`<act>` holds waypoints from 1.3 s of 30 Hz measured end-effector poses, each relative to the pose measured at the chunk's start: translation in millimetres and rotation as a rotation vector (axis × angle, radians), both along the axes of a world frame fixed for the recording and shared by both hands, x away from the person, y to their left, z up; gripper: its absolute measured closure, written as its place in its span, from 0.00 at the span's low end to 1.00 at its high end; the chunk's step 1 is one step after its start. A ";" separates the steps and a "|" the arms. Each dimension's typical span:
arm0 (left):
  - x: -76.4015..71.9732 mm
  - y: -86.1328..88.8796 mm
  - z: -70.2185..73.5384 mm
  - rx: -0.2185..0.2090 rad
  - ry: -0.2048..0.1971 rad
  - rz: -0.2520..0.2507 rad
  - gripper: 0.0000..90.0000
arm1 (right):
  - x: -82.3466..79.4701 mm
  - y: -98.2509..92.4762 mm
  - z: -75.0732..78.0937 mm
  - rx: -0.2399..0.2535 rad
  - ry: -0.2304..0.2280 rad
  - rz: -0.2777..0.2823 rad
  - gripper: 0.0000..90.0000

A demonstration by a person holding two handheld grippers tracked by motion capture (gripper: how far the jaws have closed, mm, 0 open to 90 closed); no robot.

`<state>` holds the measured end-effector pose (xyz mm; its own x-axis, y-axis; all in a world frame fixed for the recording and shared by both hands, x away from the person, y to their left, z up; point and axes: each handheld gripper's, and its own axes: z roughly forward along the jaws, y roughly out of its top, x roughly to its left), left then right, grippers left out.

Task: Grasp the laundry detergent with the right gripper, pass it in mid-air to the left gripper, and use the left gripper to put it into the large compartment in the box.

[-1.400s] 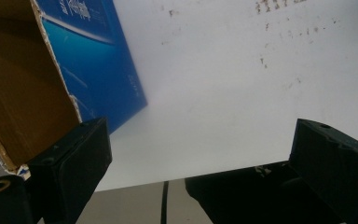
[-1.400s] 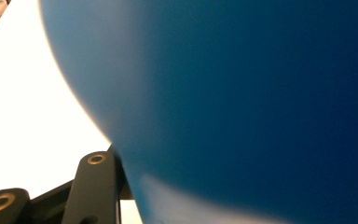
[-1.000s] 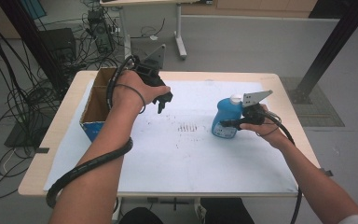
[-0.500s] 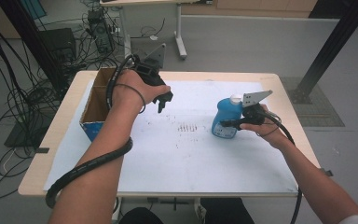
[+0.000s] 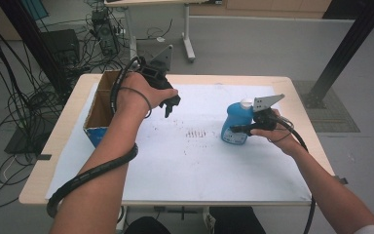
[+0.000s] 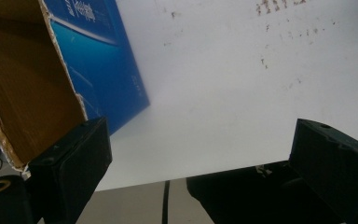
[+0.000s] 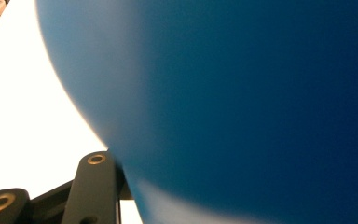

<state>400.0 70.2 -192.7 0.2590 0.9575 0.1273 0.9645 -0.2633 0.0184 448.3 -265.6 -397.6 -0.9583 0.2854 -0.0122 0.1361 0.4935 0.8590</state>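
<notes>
High view overlooks the table (image 5: 185, 161); both gripper views sit close above it.

1 blue bottle (image 5: 236, 124), 1 cardboard box (image 5: 99, 114), 2 grippers.

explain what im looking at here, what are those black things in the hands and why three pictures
A person at a table holds a hand-held gripper in each hand. The high view looks down from above; the other two pictures come from cameras riding on each gripper. The right gripper is shut on a blue bottle with a white cap, so that bottle's blue wall looms close in the right gripper view. The left gripper is open, holding nothing, beside an open cardboard box, whose blue side shows in its view.
</notes>
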 end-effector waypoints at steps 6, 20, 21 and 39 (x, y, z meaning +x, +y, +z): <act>-0.7 1.4 0.4 -0.007 0.003 -0.014 0.07 | -0.5 0.5 0.5 -0.003 0.004 -0.007 0.49; -1.8 7.7 20.2 -0.037 -0.019 -0.126 0.06 | -10.1 12.6 31.5 -0.028 0.089 -0.048 0.49; -1.9 8.0 22.8 -0.038 -0.021 -0.148 0.06 | -10.1 12.6 31.5 -0.028 0.089 -0.048 0.49; -19.0 11.9 66.0 -0.069 -0.060 -0.433 0.06 | -47.1 82.9 134.7 -0.068 0.149 -0.015 0.49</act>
